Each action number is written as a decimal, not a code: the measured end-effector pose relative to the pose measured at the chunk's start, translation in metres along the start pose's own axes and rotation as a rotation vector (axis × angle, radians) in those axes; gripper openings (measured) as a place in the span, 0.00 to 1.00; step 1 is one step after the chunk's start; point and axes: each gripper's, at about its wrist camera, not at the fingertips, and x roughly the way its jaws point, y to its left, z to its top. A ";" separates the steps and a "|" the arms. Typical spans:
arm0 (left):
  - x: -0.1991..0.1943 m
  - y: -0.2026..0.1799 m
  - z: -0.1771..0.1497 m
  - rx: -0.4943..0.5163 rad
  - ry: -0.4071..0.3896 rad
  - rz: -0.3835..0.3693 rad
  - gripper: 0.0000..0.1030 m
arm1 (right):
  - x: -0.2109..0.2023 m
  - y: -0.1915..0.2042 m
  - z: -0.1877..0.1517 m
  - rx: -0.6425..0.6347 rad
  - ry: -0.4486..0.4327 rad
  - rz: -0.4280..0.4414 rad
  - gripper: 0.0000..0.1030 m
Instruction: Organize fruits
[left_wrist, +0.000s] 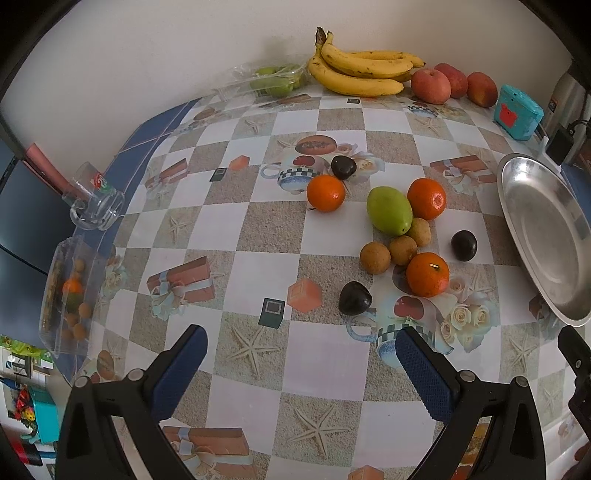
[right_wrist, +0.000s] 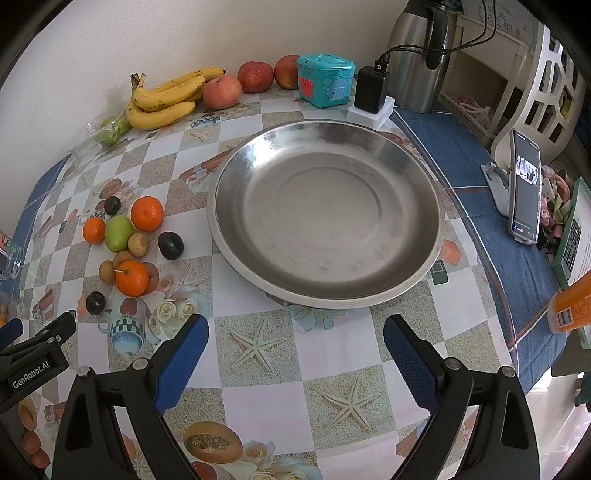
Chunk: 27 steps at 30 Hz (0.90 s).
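Loose fruit lies in a cluster on the patterned tablecloth: three oranges (left_wrist: 427, 274) (right_wrist: 132, 277), a green mango (left_wrist: 389, 209) (right_wrist: 118, 232), three brown longans (left_wrist: 375, 257), and three dark plums (left_wrist: 354, 298) (right_wrist: 170, 245). An empty steel plate (left_wrist: 543, 236) (right_wrist: 325, 210) sits to the right of them. My left gripper (left_wrist: 301, 358) is open, hovering just short of the cluster. My right gripper (right_wrist: 295, 345) is open in front of the plate's near rim. Neither holds anything.
Bananas (left_wrist: 360, 70) (right_wrist: 162, 101), red apples (left_wrist: 430, 85) (right_wrist: 255, 76) and a bag of green fruit (left_wrist: 275, 79) line the back wall. A teal toy box (right_wrist: 325, 79), charger (right_wrist: 371, 88) and steel flask (right_wrist: 421, 55) stand behind the plate. A glass mug (left_wrist: 94, 201) and clear tray (left_wrist: 66, 291) sit left; a phone (right_wrist: 524, 188) stands right.
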 end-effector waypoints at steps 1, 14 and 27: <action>0.000 0.000 0.000 0.000 0.000 0.000 1.00 | 0.000 0.000 0.000 0.000 0.000 0.000 0.93; 0.000 0.000 0.000 0.000 0.001 0.000 1.00 | -0.001 0.001 0.000 0.000 0.000 -0.001 0.93; 0.001 -0.003 -0.002 0.007 0.000 -0.017 1.00 | 0.000 0.001 -0.001 -0.001 0.001 -0.001 0.93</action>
